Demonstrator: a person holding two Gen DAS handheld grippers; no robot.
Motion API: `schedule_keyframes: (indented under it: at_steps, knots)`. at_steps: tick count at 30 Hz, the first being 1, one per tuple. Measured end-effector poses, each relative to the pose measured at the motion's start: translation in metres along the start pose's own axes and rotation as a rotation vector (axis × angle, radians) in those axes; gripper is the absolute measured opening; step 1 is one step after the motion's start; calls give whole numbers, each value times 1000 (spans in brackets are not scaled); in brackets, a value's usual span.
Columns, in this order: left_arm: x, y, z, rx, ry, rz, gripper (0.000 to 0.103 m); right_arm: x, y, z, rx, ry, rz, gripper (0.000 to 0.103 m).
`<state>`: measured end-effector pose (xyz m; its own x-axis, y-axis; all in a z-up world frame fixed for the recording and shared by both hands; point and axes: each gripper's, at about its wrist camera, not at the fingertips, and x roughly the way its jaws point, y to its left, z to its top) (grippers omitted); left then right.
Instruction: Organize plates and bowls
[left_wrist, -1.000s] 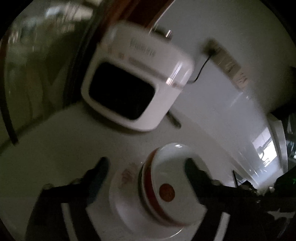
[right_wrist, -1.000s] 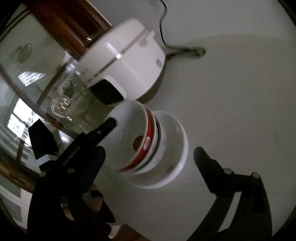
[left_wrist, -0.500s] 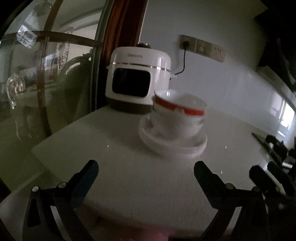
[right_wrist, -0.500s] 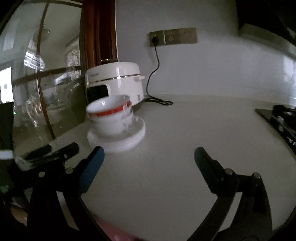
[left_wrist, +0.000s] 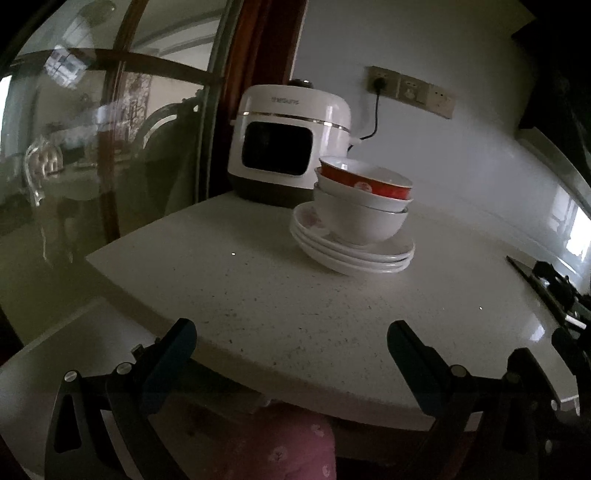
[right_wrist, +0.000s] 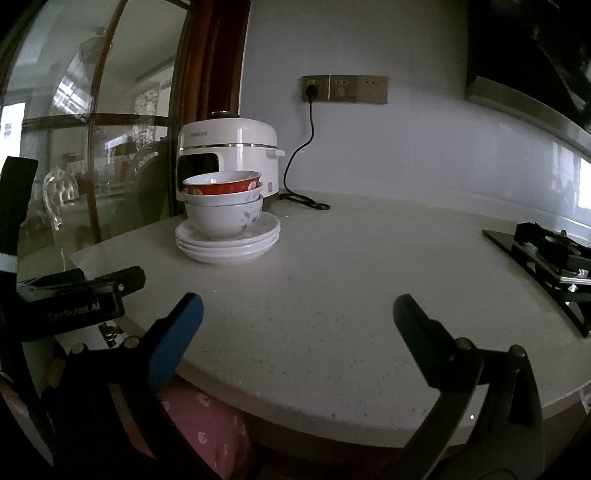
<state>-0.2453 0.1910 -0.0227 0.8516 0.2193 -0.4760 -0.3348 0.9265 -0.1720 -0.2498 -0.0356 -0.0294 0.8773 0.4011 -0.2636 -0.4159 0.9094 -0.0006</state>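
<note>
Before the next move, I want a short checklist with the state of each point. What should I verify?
1. Bowls nested on the plates: ok.
2. Stack stands clear of the counter edge: ok.
3. Left gripper open and empty: ok.
4. Right gripper opening, nothing between its jaws: ok.
5. Stack free of the rice cooker behind: cannot tell.

Glossy ceramic bowls (right_wrist: 223, 206) and plates (right_wrist: 229, 243), matt speckled stone countertop (right_wrist: 332, 295), glossy plastic cooker (right_wrist: 236, 147)
</note>
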Motion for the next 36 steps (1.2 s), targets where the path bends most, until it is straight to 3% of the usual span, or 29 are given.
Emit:
schedule_keyframes:
  at_steps: [36]
  knots:
    - [-1,1,-9,40,11,6,103,4,12,-9,43,42,20,103]
